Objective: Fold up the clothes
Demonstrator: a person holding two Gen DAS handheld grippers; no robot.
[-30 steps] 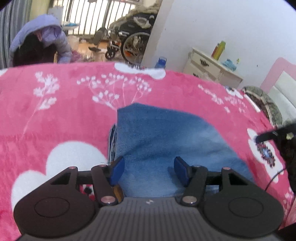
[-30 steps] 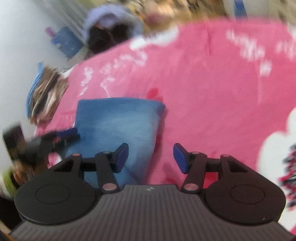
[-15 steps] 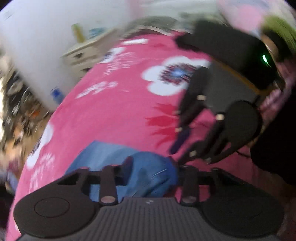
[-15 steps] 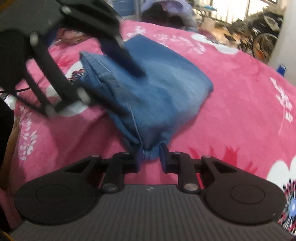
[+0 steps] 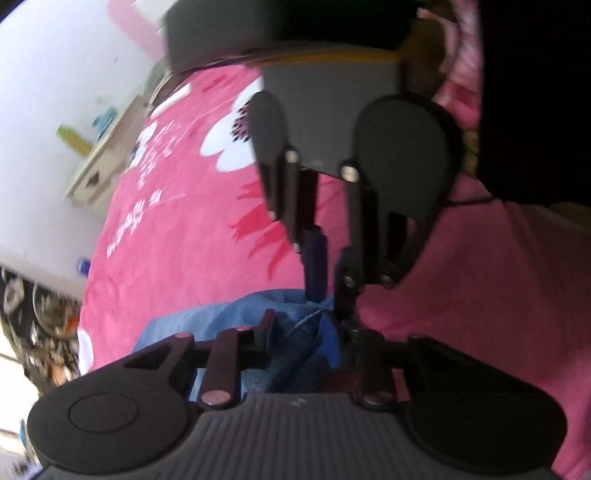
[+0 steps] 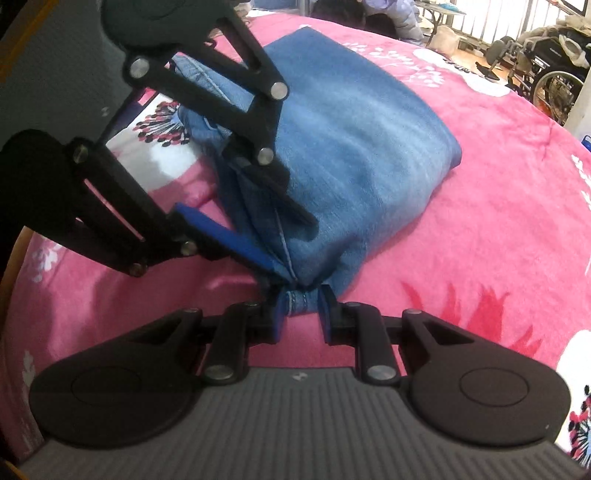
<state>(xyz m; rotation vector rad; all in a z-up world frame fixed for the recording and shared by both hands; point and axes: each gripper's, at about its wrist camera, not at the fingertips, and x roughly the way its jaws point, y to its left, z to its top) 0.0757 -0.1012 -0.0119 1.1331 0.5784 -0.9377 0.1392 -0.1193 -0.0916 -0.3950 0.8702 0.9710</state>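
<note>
Folded blue jeans (image 6: pixel 362 140) lie on a pink flowered blanket (image 6: pixel 498 221). My right gripper (image 6: pixel 301 314) is shut on a bunched corner of the jeans at their near end. Just to the left, my left gripper (image 6: pixel 288 243) reaches in from the side. One blue pad sits under the denim edge and the other finger on top, clamped on the same end. In the left wrist view, my left gripper (image 5: pixel 299 332) holds denim (image 5: pixel 221 317) between its fingers. The right gripper (image 5: pixel 328 299) points down at it from above, pinching the cloth.
A person in a purple jacket (image 6: pixel 391 14) bends beyond the far edge of the bed. A wheelchair (image 6: pixel 546 74) stands at the back right. A white dresser (image 5: pixel 99 162) is against the wall. A dark sleeve (image 5: pixel 535 92) fills the upper right.
Both grippers were open a second ago. The right one shut on the jeans' corner and keeps it. The left one swung round beside it and closed on the same end.
</note>
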